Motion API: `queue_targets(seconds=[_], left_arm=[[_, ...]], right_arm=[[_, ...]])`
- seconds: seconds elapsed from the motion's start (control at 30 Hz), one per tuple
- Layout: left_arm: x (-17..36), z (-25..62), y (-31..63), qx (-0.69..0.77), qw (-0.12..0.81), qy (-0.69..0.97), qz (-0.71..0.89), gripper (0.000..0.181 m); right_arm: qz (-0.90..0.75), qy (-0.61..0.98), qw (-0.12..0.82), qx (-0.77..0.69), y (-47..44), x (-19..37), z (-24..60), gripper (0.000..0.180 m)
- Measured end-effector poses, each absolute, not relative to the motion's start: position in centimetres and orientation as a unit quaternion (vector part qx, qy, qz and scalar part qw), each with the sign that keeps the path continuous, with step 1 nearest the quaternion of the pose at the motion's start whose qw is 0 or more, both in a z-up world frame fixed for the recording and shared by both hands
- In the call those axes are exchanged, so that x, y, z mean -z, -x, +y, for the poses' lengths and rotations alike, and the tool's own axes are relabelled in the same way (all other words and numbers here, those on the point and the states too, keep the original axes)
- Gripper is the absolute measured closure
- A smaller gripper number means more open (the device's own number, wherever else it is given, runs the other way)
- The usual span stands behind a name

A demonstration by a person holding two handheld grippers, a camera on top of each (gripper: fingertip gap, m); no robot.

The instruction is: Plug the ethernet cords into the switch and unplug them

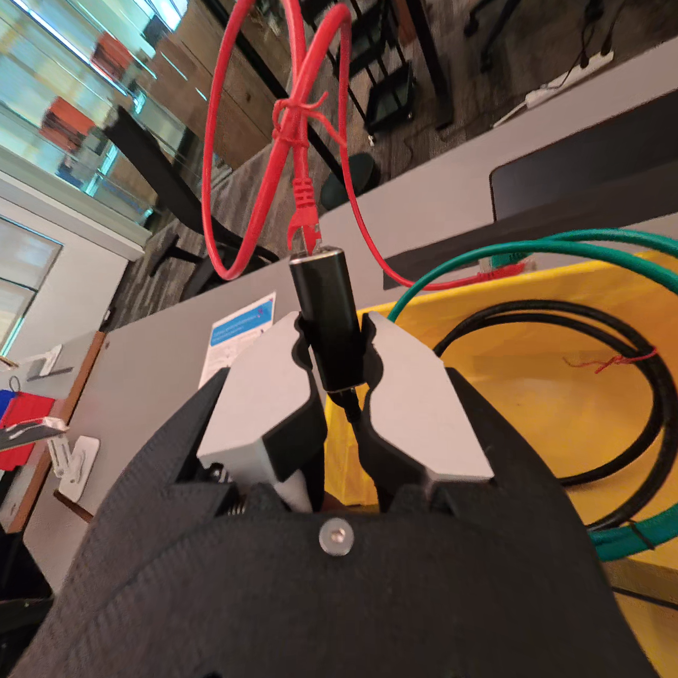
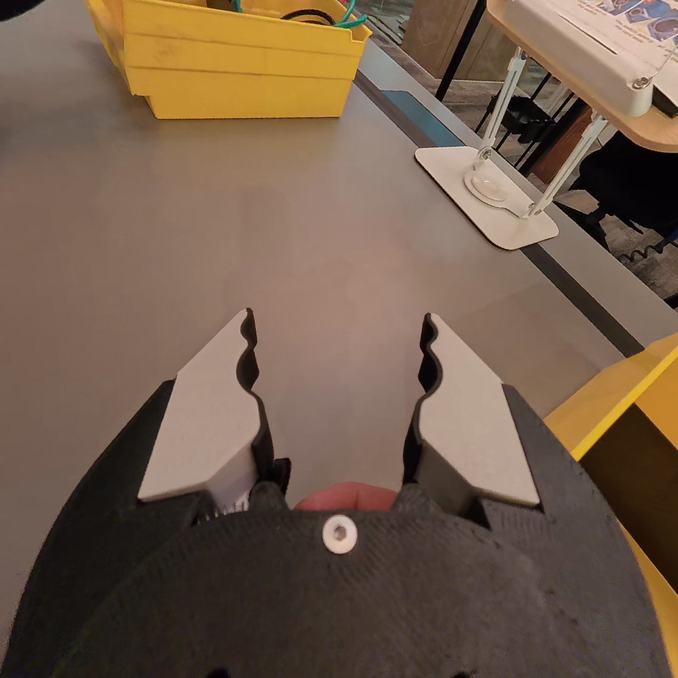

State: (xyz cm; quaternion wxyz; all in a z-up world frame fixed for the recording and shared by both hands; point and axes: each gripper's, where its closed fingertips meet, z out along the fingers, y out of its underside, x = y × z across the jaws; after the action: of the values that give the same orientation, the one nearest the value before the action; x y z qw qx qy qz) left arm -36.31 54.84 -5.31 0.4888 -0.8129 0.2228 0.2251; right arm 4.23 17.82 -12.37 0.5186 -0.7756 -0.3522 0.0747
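Left gripper (image 1: 334,332): fingers pinching a slim black switch (image 1: 326,315) by its sides, held raised and pointing away from the camera.
Switch tail: a short black lead leaves its near end and drops between the fingers.
Red plug (image 1: 304,231): at the switch's far end, touching its port; whether it is fully seated cannot be told.
Red ethernet cord (image 1: 220,146): loops upward beyond the switch, bundled with a red twist tie; a second red plug lies farther off, to the gripper's right, at the bin's far rim.
Yellow bin (image 1: 513,385): just right of the left gripper; holds a coiled black cable (image 1: 623,458) and a green ethernet cord (image 1: 550,249).
Seen by left view only: switch, red cord, bin interior, a white-and-blue sheet (image 1: 242,326) on the table just beyond the left finger.
Right gripper (image 2: 337,315): fingers spread wide, nothing between them, above bare grey table (image 2: 220,238).
Seen by right view only: the stacked bin's outer wall far ahead-left; a white stand base (image 2: 488,198) ahead-right, near the table edge.
Edges: the table's dark edge runs along the right gripper's right side.
Open room: broad table surface lies ahead of the right gripper up to the bin.
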Motion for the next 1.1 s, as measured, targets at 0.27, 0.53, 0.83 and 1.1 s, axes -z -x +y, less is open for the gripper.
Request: queue_targets(seconds=[0.27,0.53,0.83,1.1], left_arm=[[1.9,54.0,35.2,-0.212,0.525,0.793,0.225,0.158],[-1.6,53.9,34.5,-0.214,0.557,0.771,0.223,0.159],[-6.6,52.8,32.4,-0.219,0.597,0.735,0.236,0.159],[-13.2,50.4,29.0,-0.219,0.648,0.683,0.258,0.159]], right_arm=[[-0.353,0.777,0.514,-0.084,-3.7,13.0,17.6,0.093],[-0.365,0.778,0.506,-0.075,-3.1,14.1,17.5,0.093],[-0.393,0.754,0.526,-0.011,-2.6,15.0,18.0,0.095],[-0.393,0.752,0.529,-0.003,-3.1,15.6,18.3,0.093]])
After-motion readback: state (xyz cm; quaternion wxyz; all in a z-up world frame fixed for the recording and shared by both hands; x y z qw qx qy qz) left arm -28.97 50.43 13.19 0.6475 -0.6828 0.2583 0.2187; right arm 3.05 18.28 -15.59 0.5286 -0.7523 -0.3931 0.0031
